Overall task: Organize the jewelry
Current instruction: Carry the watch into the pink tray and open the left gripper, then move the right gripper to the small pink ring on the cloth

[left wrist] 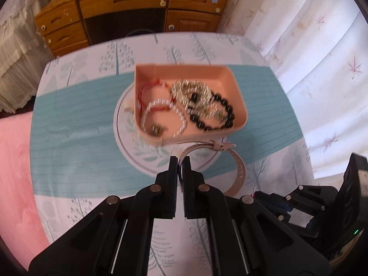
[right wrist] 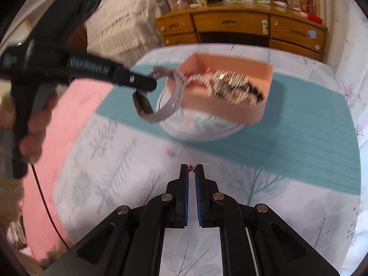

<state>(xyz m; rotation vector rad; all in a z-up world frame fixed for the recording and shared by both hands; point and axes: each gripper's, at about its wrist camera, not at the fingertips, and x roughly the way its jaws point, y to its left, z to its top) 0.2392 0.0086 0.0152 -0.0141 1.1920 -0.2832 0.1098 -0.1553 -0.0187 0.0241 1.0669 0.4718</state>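
A pink tray (left wrist: 238,89) stands on a round white plate (left wrist: 142,151) and holds a black bead bracelet (left wrist: 226,112), a white bead bracelet (left wrist: 165,115), a red cord bracelet (left wrist: 149,89) and a glittering chain (left wrist: 191,89). My left gripper (left wrist: 179,161) is shut on the beige strap of a watch (left wrist: 240,172), just in front of the tray. In the right wrist view the left gripper (right wrist: 153,84) holds the watch (right wrist: 170,105) in the air beside the tray (right wrist: 230,112). My right gripper (right wrist: 192,168) is shut on a small red-beaded earring (right wrist: 191,168) with a thin wire hoop, above the tablecloth.
Another small pink piece (right wrist: 171,152) lies on the tablecloth between my right gripper and the plate (right wrist: 202,131). A wooden dresser (left wrist: 128,7) stands behind the table, a flowered curtain (left wrist: 310,46) hangs at the right, and a pink cloth (left wrist: 16,161) lies at the left. A person's hand (right wrist: 30,128) grips the left handle.
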